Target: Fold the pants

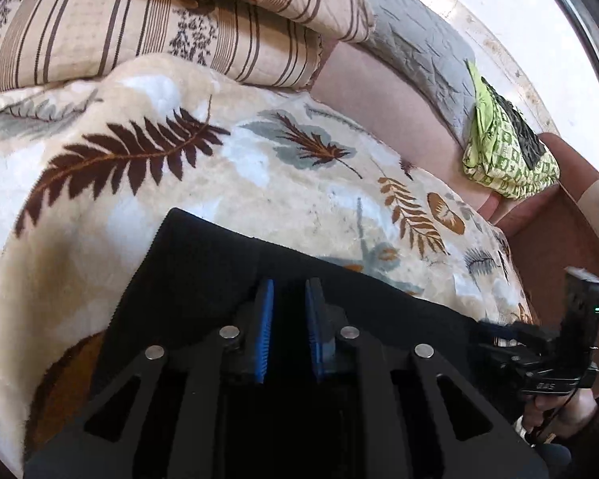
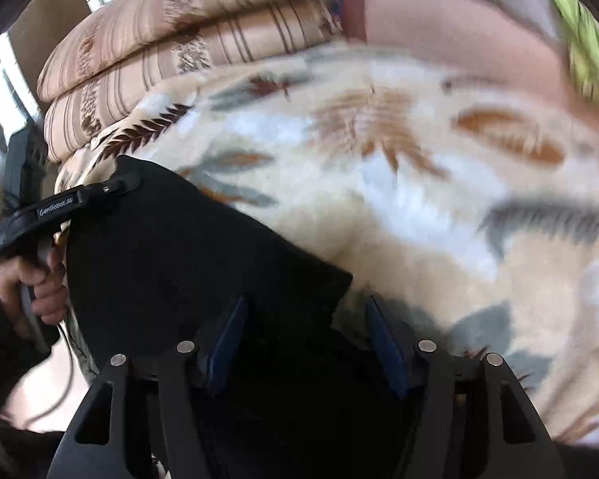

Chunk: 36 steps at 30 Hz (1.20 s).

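Left wrist view: black pants point(image 1: 203, 279) are pinched by the nearly closed left gripper point(image 1: 288, 299) on the leaf blanket point(image 1: 259, 167); the right gripper point(image 2: 307, 319) is spread apart over the cloth, unclamped; folding appears unfinished.

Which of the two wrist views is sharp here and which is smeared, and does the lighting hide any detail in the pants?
Left wrist view: sharp, leaf blanket crisp, bright wall top right nearly blown out. Right wrist view: motion blur smears the blanket pattern, worst toward the right. Both views: fisheye bending at the edges, and the black pants read as a flat dark mass with no visible folds.
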Tool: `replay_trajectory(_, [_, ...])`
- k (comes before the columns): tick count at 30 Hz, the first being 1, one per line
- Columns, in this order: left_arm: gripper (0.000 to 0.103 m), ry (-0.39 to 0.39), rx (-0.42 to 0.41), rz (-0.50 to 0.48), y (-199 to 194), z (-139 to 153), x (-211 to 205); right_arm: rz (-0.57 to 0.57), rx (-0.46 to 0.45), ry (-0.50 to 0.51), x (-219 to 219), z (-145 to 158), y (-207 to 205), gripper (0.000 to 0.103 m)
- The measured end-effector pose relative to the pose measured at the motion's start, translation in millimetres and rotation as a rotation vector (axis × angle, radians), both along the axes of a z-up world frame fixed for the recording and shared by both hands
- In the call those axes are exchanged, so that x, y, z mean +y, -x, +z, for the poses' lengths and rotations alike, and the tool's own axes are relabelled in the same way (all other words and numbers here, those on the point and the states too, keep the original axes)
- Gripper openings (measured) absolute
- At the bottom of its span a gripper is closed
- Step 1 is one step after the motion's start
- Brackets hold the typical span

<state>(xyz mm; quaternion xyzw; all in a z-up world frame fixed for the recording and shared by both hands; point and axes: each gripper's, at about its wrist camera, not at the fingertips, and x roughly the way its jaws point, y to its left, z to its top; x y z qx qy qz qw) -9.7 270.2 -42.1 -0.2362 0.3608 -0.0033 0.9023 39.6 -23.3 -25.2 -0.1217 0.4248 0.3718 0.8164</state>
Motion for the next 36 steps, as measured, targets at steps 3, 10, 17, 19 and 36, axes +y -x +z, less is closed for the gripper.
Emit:
replay_trajectory(3, [0.026, -0.003, -0.066, 0.037, 13, 11, 2, 0.126, -0.067, 0.045, 13, -1, 24, 0.076])
replay_trajectory(10, [0.041, 0.066, -0.001, 0.106, 1, -1, 31, 0.023, 0.058, 0.043, 5, -10, 3, 0.076])
replay_trajectory(17, [0.042, -0.008, 0.035, 0.163, -3, -9, 31, 0.147, 0.062, 0.117, 20, -24, 20, 0.085])
replay_trajectory(19, [0.044, -0.045, 0.090, 0.155, -6, 0, 26, 0.110, 0.078, 0.068, 12, -18, 14, 0.082])
replay_trajectory(36, [0.096, 0.004, -0.267, -0.264, 35, 191, -155, -0.648, -0.045, -0.659, -312, 53, 98, 0.082])
